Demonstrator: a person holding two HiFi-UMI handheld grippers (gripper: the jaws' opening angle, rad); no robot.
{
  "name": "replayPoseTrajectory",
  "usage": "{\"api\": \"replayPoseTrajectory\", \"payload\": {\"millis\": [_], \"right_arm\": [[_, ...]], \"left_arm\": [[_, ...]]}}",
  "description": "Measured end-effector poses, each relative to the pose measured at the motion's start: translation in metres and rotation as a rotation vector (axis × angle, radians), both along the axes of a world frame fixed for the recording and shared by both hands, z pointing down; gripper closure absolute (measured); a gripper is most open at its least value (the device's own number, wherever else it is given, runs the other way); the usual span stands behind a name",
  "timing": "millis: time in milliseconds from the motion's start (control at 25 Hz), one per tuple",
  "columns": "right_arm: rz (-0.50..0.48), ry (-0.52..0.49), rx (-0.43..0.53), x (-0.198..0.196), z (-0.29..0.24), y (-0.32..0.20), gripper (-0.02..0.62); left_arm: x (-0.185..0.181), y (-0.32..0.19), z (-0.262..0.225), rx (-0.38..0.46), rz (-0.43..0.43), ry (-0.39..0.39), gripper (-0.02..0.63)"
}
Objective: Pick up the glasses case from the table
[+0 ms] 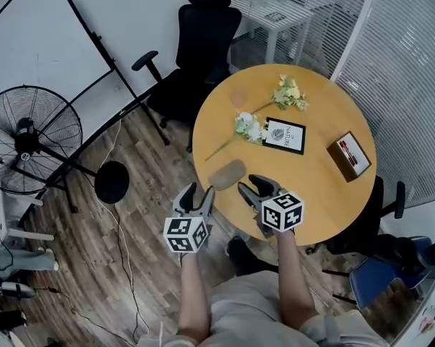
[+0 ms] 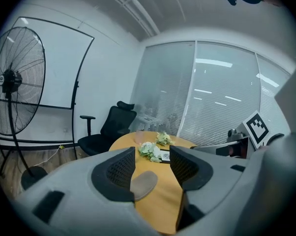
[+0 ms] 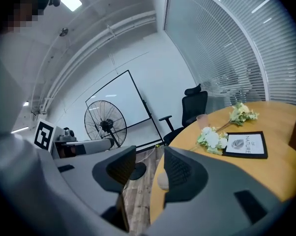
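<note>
The glasses case (image 1: pixel 227 173) is a grey-beige oblong lying near the front-left edge of the round wooden table (image 1: pixel 319 194). My left gripper (image 1: pixel 201 191) hovers just off the table edge, short of the case and to its left, jaws apart. In the left gripper view the case (image 2: pixel 143 184) lies ahead between the open jaws of the left gripper (image 2: pixel 152 161), untouched. My right gripper (image 1: pixel 252 184) is over the table edge to the right of the case, also open. In the right gripper view its gripper (image 3: pixel 150 164) holds nothing, and the case (image 3: pixel 162 181) peeks out beside the right jaw.
On the table lie two white flower sprigs (image 1: pixel 250 127), a black-framed card (image 1: pixel 285 135), a pink cup (image 1: pixel 238 98) and a brown box (image 1: pixel 349 155). A black office chair (image 1: pixel 203 42) stands behind the table, a floor fan (image 1: pixel 29 136) at the left, and cables run over the wood floor.
</note>
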State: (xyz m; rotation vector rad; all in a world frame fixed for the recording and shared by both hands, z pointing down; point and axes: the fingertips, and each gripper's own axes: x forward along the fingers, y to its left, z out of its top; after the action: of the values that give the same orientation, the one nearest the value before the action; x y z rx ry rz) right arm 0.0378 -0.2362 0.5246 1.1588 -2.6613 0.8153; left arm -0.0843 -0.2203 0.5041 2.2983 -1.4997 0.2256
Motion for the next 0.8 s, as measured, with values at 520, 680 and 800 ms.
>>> {"api": "replayPoseTrajectory", "payload": {"millis": [520, 680, 800], "right_arm": [[-0.182, 0.318, -0.014, -0.007, 0.065, -0.058, 0.411], [-0.346, 0.428, 0.012, -0.018, 0.081, -0.066, 0.411], [-0.467, 0.502, 0.049, -0.026, 0.09, -0.074, 0.411]], "left_arm": [[0.008, -0.083, 0.042, -0.085, 0.038, 0.001, 0.4], [0.013, -0.087, 0.054, -0.103, 0.082, -0.029, 0.4], [0.013, -0.089, 0.065, -0.125, 0.097, -0.036, 0.4]]}}
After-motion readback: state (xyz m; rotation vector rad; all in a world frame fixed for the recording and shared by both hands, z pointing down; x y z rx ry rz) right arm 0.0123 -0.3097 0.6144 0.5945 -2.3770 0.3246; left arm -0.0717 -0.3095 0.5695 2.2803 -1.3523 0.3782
